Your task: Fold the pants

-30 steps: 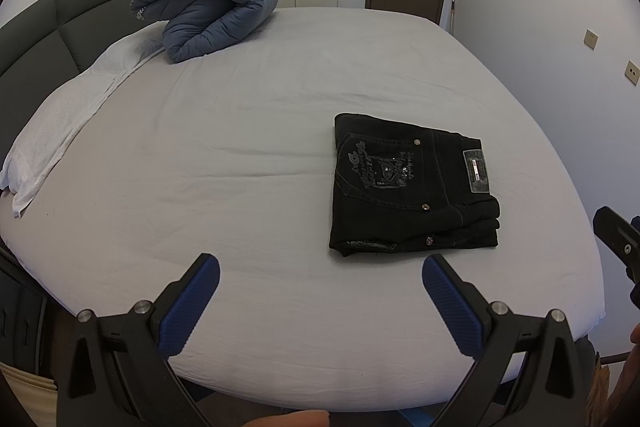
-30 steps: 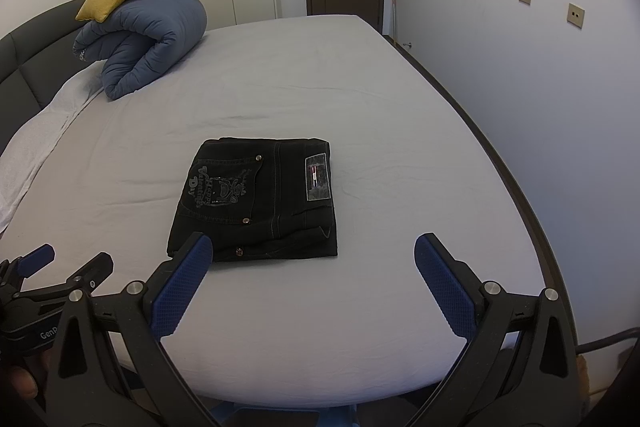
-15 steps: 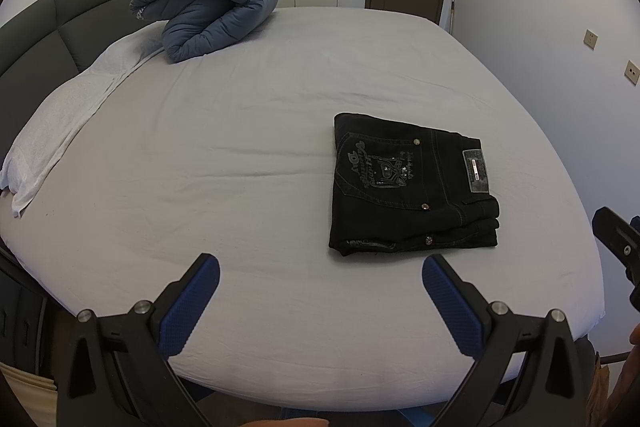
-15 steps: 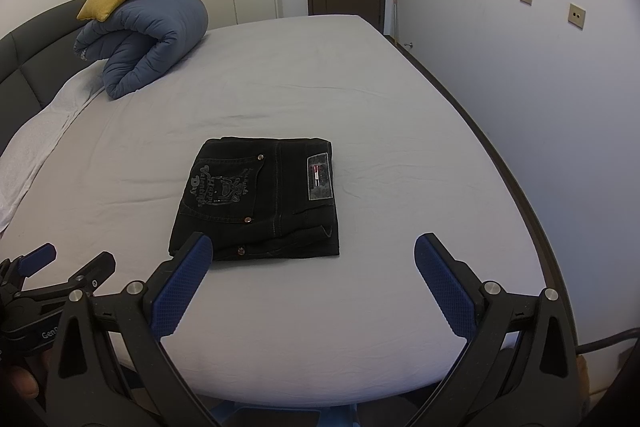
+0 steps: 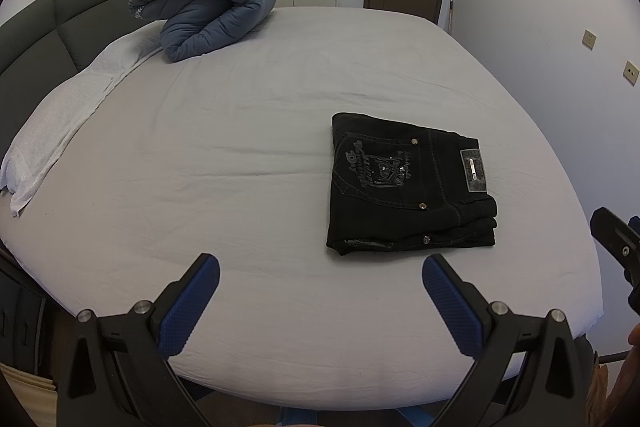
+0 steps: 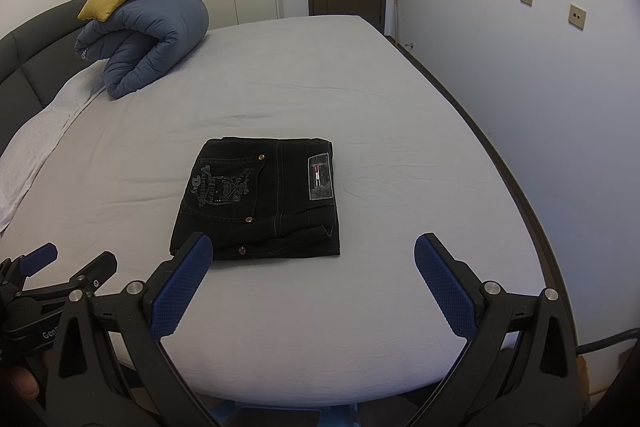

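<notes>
Left wrist view: my left gripper (image 5: 320, 281) is spread wide at the bottom of the frame and holds nothing. The pants (image 5: 408, 191) lie right of centre on the bed (image 5: 200, 167), a compact black rectangle, back pocket up. I judge the folding finished; at most the next move calls for squaring the near edge. Pocket print is partly readable, ending "Day". The waistband patch (image 5: 473, 171) is too small to read.

Right wrist view: my right gripper (image 6: 310, 275) is likewise wide apart and empty, with the pants (image 6: 260, 199) mid-frame just beyond its left finger. Pocket reads "Happy Valentine's Day", I think. The left gripper (image 6: 66, 257) at lower left carries "Gen", cut off.
</notes>
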`<control>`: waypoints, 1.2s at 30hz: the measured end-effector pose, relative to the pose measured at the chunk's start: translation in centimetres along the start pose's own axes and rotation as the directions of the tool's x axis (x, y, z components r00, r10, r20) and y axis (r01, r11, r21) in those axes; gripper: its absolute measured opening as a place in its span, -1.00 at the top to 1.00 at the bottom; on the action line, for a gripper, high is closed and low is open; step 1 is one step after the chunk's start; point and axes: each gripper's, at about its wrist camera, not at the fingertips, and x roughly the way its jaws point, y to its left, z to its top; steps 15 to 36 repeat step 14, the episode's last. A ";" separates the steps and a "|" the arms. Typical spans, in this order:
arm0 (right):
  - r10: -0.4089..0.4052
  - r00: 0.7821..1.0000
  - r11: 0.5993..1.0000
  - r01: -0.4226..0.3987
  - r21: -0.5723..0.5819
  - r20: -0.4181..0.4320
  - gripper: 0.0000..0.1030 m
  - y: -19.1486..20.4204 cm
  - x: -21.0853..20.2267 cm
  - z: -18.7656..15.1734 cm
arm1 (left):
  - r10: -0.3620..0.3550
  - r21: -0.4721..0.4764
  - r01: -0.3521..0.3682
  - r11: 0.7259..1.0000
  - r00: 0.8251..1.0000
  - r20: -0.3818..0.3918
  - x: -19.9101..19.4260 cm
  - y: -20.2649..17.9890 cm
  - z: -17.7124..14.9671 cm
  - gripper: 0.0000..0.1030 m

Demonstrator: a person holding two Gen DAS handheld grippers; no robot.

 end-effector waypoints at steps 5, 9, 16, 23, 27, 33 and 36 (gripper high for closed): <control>0.003 1.000 1.000 -0.003 -0.002 0.001 -1.00 0.1 -0.1 0.1 | 0.000 0.000 0.000 1.000 1.000 0.000 -0.1 0.0 0.0 -1.00; 0.003 1.000 1.000 -0.003 -0.003 0.000 -1.00 0.2 -0.2 0.1 | -0.003 0.000 0.003 1.000 1.000 0.004 -0.1 0.0 0.0 -1.00; 0.004 1.000 1.000 -0.004 -0.005 0.000 -1.00 0.2 -0.3 0.1 | -0.002 0.003 0.002 1.000 1.000 0.009 -0.1 -0.2 0.1 -1.00; 0.004 1.000 1.000 -0.004 -0.005 0.000 -1.00 0.2 -0.3 0.1 | -0.002 0.003 0.002 1.000 1.000 0.009 -0.1 -0.2 0.1 -1.00; 0.004 1.000 1.000 -0.004 -0.005 0.000 -1.00 0.2 -0.3 0.1 | -0.002 0.003 0.002 1.000 1.000 0.009 -0.1 -0.2 0.1 -1.00; 0.004 1.000 1.000 -0.004 -0.005 0.000 -1.00 0.2 -0.3 0.1 | -0.002 0.003 0.002 1.000 1.000 0.009 -0.1 -0.2 0.1 -1.00; 0.004 1.000 1.000 -0.004 -0.005 0.000 -1.00 0.2 -0.3 0.1 | -0.002 0.003 0.002 1.000 1.000 0.009 -0.1 -0.2 0.1 -1.00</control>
